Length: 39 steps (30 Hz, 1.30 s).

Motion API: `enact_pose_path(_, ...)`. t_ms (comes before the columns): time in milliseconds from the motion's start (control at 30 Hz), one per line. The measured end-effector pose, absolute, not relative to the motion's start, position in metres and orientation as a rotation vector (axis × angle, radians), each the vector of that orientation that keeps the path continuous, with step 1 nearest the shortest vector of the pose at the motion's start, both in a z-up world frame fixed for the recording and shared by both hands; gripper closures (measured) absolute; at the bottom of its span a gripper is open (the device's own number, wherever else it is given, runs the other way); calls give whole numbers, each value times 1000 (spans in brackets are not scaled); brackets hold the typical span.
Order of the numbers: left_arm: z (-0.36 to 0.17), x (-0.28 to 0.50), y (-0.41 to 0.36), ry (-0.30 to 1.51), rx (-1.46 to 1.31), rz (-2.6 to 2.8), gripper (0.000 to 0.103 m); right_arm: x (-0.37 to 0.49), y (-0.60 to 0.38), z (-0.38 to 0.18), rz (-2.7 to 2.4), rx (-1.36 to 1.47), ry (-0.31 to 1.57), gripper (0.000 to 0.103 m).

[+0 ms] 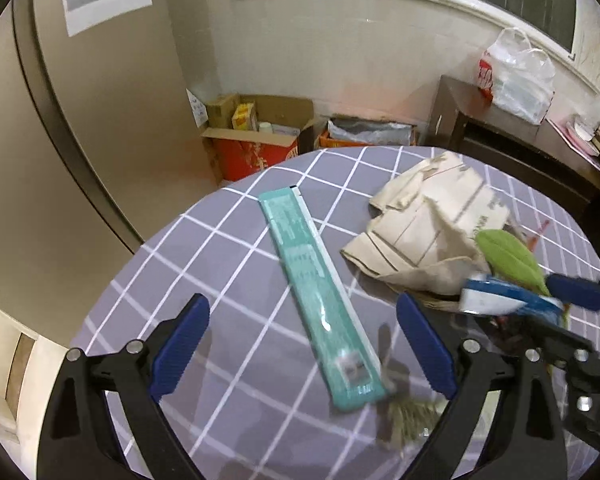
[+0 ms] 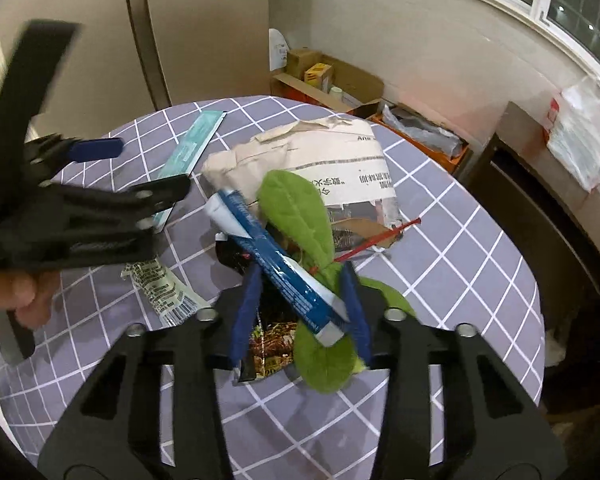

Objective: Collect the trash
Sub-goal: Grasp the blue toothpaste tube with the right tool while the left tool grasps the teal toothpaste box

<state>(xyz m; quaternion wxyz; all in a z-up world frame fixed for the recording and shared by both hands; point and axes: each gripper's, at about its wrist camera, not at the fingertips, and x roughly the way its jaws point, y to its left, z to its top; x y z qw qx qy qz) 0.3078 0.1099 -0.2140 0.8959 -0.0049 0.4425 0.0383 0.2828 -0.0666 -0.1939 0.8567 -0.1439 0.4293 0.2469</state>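
My right gripper is shut on a blue and white toothpaste tube and holds it above a green leaf and a dark snack wrapper. The tube also shows in the left wrist view. My left gripper is open and empty over a long teal box lying on the grey checked tablecloth. A crumpled beige paper bag lies behind the tube. A printed label wrapper lies flat at the left.
A red straw pokes out beside the paper bag. Open cardboard boxes stand on the floor by the far wall. A dark cabinet with a white plastic bag on it stands at the right.
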Motion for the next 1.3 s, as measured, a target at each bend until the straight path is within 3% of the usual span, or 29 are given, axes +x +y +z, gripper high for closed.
enact_pose_path(67, -219, 315, 109, 929, -11, 55, 52, 283, -72, -192, 523, -270, 901, 87)
enact_pose_path(100, -218, 314, 107, 929, -5, 40, 69, 282, -76, -191, 517, -258, 899, 88)
enact_pose_path(167, -215, 310, 105, 938, -13, 7, 76, 279, -83, -188, 521, -222, 896, 88)
enact_pose_path(200, -214, 306, 105, 933, -21, -4, 84, 277, -88, -186, 524, -196, 897, 88)
enact_pose_path(500, -211, 259, 107, 924, -57, -55, 90, 240, -130, -184, 535, -23, 922, 88)
enact_pose_path(733, -211, 218, 104, 921, -13, -68, 89, 209, -150, -196, 550, 45, 974, 88)
enact_pose_path(767, -212, 218, 103, 924, -3, -65, 82, 208, -149, -199, 548, 42, 982, 87)
enact_pose_path(800, -213, 219, 102, 928, 9, -56, 62, 207, -150, -201, 541, 39, 986, 87)
enact_pose_path(867, -213, 224, 101, 920, 37, -23, 39, 208, -149, -204, 528, 38, 997, 87)
enact_pose_path(933, -216, 230, 98, 929, 55, -46, 40, 210, -145, -204, 530, 32, 995, 86)
enact_pose_path(1033, -220, 231, 93, 927, 62, -82, 64, 215, -137, -209, 506, -13, 1009, 83)
enact_pose_path(1067, -219, 230, 90, 926, 71, -91, 77, 216, -135, -212, 492, -31, 1013, 83)
enact_pose_path(1300, -217, 211, 99, 938, -9, -134, 78, 207, -136, -211, 523, -12, 997, 89)
